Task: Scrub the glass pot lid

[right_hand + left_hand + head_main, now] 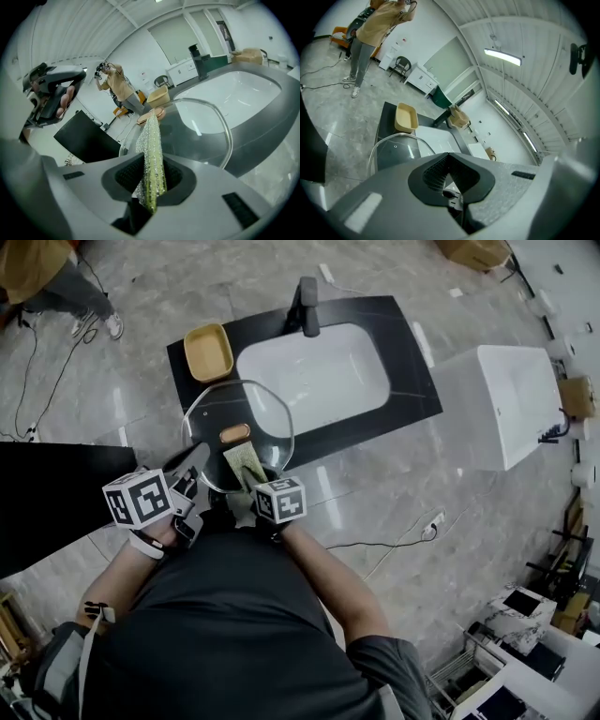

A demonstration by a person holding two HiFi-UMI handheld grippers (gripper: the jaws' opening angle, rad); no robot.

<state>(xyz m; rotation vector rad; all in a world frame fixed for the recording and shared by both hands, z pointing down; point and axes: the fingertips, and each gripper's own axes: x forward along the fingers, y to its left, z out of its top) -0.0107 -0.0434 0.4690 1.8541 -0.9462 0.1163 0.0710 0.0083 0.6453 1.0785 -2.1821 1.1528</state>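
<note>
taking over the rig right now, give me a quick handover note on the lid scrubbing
Left hand-held gripper: shut on the rim of the glass pot lid, holding it up in front of the sink.
Right hand-held gripper: shut on the scrub pad, whose free end reaches up to the lid's handle.
Done: lid and pad are both in grip and brought together. No suds or water show, so how much is already scrubbed can't be told.
Left: work the pad across the glass, probably the rim too, then set both down.
</note>
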